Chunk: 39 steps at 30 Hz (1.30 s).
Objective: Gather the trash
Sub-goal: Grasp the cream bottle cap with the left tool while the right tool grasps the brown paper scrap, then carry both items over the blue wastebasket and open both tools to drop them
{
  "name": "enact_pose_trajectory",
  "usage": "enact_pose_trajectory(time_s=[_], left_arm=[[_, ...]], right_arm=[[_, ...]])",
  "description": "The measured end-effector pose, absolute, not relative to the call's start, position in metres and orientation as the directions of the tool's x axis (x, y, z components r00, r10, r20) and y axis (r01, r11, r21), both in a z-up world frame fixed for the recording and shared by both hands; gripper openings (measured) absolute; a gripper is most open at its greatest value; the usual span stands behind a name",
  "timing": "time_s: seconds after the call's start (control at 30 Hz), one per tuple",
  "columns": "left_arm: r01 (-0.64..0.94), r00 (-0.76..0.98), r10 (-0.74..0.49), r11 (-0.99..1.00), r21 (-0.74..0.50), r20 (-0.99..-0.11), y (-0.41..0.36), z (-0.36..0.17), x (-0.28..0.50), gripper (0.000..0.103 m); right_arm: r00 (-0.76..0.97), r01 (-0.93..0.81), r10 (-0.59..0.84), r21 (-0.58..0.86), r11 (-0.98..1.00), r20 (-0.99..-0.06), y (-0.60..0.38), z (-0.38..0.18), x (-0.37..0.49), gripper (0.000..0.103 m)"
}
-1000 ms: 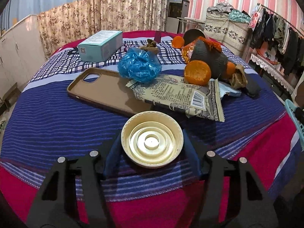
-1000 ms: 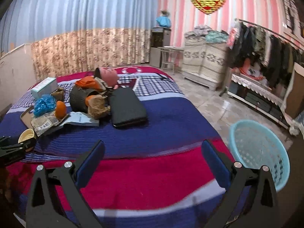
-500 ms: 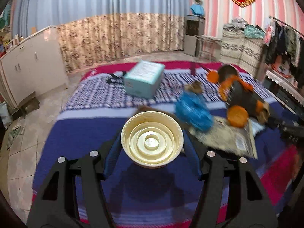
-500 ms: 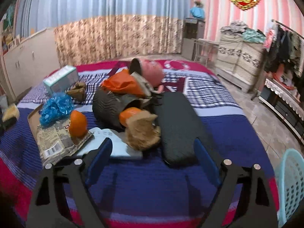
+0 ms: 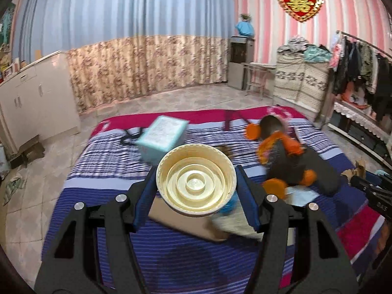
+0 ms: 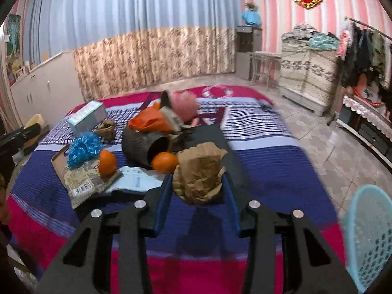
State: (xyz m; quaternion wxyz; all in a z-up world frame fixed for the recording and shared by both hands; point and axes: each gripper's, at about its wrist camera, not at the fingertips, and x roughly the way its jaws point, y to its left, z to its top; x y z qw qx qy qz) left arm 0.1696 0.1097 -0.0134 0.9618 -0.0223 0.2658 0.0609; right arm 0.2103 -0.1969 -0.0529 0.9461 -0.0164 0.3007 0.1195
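My left gripper [image 5: 196, 191] is shut on a cream round plastic lid [image 5: 196, 180] and holds it above the bed. My right gripper [image 6: 198, 196] is shut on a crumpled brown paper bag [image 6: 199, 171], lifted just above the bed. Other trash lies on the bed: a blue plastic wrapper [image 6: 83, 148], a printed snack packet [image 6: 83, 183], a white paper [image 6: 137, 180], an orange bag [image 6: 152, 122] and a second brown wad [image 6: 105, 128]. A light-blue basket [image 6: 367, 232] stands on the floor at the right.
On the striped bed [image 6: 264, 166] lie two oranges [image 6: 107, 163], a dark cylinder [image 6: 144, 147], a black flat case [image 6: 210, 134], a teal box [image 6: 87, 116], a pink cup [image 6: 182, 103] and a brown phone case [image 5: 181, 223]. Cabinets stand left, clothes rack right.
My left gripper rose and pulled back with the lid. My right gripper moved in from the bed's edge and closed on the brown paper bag, lifting it.
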Motion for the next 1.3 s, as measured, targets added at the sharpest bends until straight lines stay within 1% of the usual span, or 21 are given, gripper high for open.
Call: enact_pose_trajectory(time_s=[0.07,0.2,0.4,0.47,0.67,0.87,1.0,1.1,1.23,1.3], left_arm=[[-0.093,0.860,0.068,0.995,-0.026,-0.507,0.089,-0.010,0.171,0.061],[-0.017,0.877,0.001,0.999,-0.029,-0.481,0.042,-0.001,0.170,0.061],[0.112,0.897,-0.118,0.993,-0.039,-0.427,-0.038,0.014,0.175,0.061],[0.155,0.896,-0.158,0.987,-0.040,-0.414,-0.063,0.016,0.176,0.061],[0.266,0.883,-0.250,0.964,-0.014,-0.397,-0.141,0.010,0.175,0.061],[0.365,0.851,-0.341,0.931,-0.018,-0.400,-0.213,0.003,0.179,0.061],[0.420,0.819,-0.397,0.907,-0.038,-0.414,-0.249,0.000,0.176,0.061],[0.463,0.801,-0.432,0.886,-0.027,-0.414,-0.281,-0.002,0.174,0.061],[0.497,0.761,-0.465,0.866,-0.055,-0.453,-0.309,-0.007,0.180,0.061],[0.512,0.751,-0.472,0.858,-0.046,-0.461,-0.323,-0.008,0.184,0.061]], right_arm=[[0.818,-0.191,0.168,0.015,0.981,-0.550,-0.219,-0.045,0.195,0.041],[0.852,-0.088,0.098,0.044,0.995,-0.514,-0.271,-0.034,0.168,0.041],[0.891,0.100,-0.073,0.037,0.994,-0.447,-0.354,-0.017,0.129,0.041],[0.893,0.155,-0.120,0.047,0.987,-0.434,-0.379,-0.019,0.121,0.041],[0.875,0.272,-0.217,0.069,0.960,-0.433,-0.436,-0.035,0.108,0.041],[0.859,0.344,-0.273,0.093,0.934,-0.434,-0.477,-0.045,0.101,0.041],[0.856,0.369,-0.286,0.121,0.922,-0.431,-0.490,-0.050,0.097,0.041],[0.855,0.386,-0.300,0.135,0.912,-0.422,-0.500,-0.049,0.096,0.041],[0.848,0.403,-0.309,0.145,0.904,-0.430,-0.517,-0.055,0.097,0.041],[0.845,0.413,-0.311,0.163,0.896,-0.435,-0.526,-0.059,0.094,0.041]])
